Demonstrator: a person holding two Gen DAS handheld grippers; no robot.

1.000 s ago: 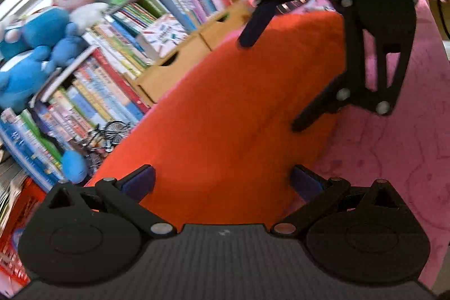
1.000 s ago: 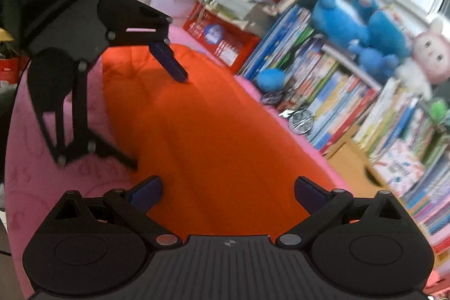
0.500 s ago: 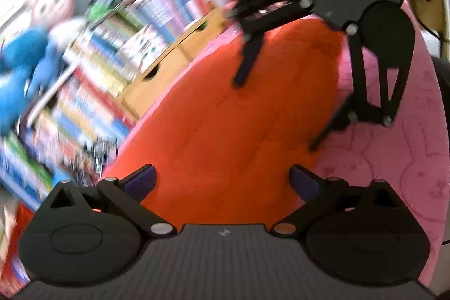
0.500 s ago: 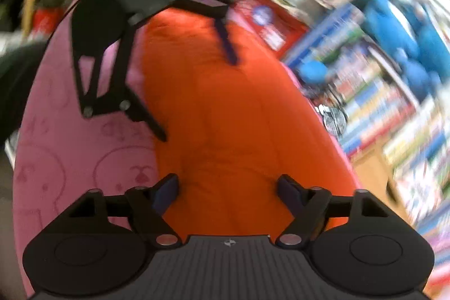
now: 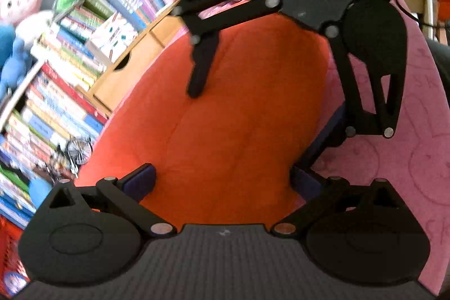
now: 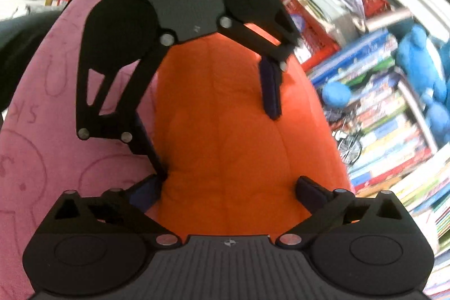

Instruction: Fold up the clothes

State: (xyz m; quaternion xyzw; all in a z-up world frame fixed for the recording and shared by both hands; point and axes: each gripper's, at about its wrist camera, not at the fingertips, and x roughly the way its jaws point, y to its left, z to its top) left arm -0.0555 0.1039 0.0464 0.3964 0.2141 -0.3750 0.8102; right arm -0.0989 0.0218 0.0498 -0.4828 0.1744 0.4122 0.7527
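The bright orange fleece garment lies spread flat on a pink cloth printed with faint cartoon outlines, and both tools face each other across it. Seen from the left wrist, the left tool sits at six o'clock with its fingers spread wide and nothing between them, the orange fabric filling the gap. The right tool reaches in from twelve o'clock, also spread apart; one finger hangs over the middle of the garment, the other comes down at the garment's edge around three o'clock, where orange meets pink. From the right wrist the same arrangement shows mirrored: the right tool gapes empty at six o'clock, the left tool opposite. Whether any fingertip actually touches the fabric I cannot tell. A crowded row of colourful books runs along nine o'clock, with a blue plush toy above.
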